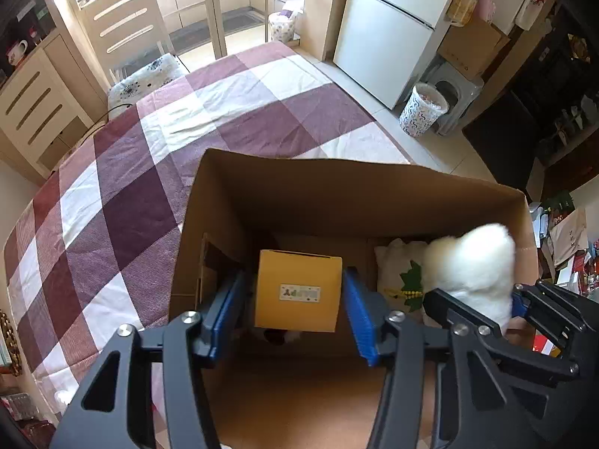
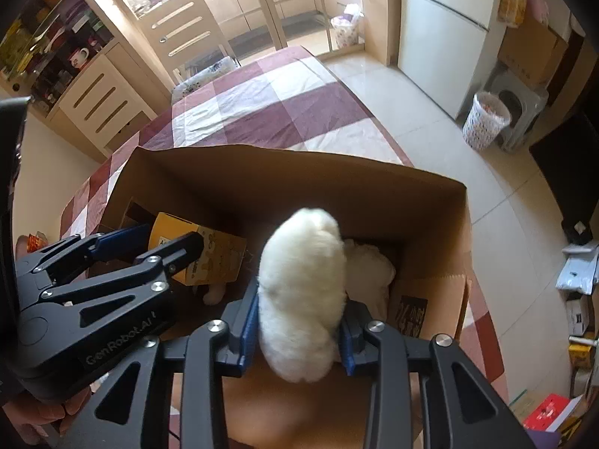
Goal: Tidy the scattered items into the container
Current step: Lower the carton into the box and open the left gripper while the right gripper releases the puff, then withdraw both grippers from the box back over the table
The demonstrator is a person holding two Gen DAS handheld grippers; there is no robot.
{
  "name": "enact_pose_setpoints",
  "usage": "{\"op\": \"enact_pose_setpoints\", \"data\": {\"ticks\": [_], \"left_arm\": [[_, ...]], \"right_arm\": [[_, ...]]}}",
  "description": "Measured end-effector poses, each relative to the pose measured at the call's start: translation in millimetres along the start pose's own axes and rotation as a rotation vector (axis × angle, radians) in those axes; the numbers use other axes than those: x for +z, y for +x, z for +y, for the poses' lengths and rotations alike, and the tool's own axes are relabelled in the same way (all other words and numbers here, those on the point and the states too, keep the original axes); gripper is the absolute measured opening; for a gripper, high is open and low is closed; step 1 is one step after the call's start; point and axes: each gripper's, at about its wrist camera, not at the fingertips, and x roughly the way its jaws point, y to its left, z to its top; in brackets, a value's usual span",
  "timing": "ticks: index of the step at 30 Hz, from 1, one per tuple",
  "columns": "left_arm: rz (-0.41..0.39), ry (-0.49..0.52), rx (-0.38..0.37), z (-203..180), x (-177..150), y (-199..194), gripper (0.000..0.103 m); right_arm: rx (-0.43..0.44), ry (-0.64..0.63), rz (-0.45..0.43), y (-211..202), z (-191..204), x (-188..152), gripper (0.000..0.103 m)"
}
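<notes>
Both grippers hung over the open cardboard box (image 1: 232, 202), mid-drop! The left gripper (image 1: 295, 299) stood parted around the yellow carton (image 1: 299, 292), its pads seemingly clear of it. The right gripper (image 2: 299, 321) hugged the white plush toy (image 2: 303, 292) above the box floor. Next, judging by this: widen both and lift clear.

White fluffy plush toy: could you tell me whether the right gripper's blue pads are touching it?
Touching. The right wrist view shows the toy wedged between both pads of the right gripper.
</notes>
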Motion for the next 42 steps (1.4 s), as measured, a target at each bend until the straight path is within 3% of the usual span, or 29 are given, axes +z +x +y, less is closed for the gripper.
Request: {"op": "enact_pose_setpoints", "data": {"ticks": [6,8,10,18,23,27,30,34,37,42], "left_arm": [[-0.022,-0.019,-0.010,6.1,-1.2,-14.7,0.063],[-0.032,-0.029,-0.022,8.4,-2.8,-21.4,0.064],[-0.048,-0.038,-0.027,10.1,-4.8,-30.9,0.066],[-0.155,-0.080,-0.023,24.1,-22.9,-86.4,0.071],[-0.213,-0.137,-0.032,42.8,-46.3,-120.4,0.076],[-0.235,-0.192,-0.022,64.8,-79.1,-141.3,0.080],[-0.243,-0.259,-0.007,89.3,-114.1,-153.0,0.084],[-0.246,-0.364,0.025,132.4,-171.0,-166.2,0.086],[-0.270,-0.460,0.047,164.5,-210.1,-179.6,0.087],[-0.315,-0.624,0.107,209.5,-276.4,-202.1,0.094]], "right_arm": [[0.024,0.003,0.004,-10.3,-0.3,0.5,0.050],[-0.025,-0.033,0.085,-5.8,3.2,5.4,0.052],[-0.084,-0.035,0.230,5.7,3.3,9.5,0.052],[-0.017,0.062,0.037,-49.8,4.2,4.3,0.052],[0.022,-0.005,0.030,-71.3,29.3,-5.9,0.052],[0.020,-0.102,0.058,-76.5,60.5,-24.7,0.052],[0.034,-0.149,0.019,-82.4,85.5,-46.6,0.052],[0.158,-0.192,-0.108,-101.9,116.4,-75.8,0.052],[0.163,-0.287,-0.205,-112.7,153.5,-91.6,0.052],[0.116,-0.533,-0.157,-97.7,228.9,-135.2,0.052]]}}
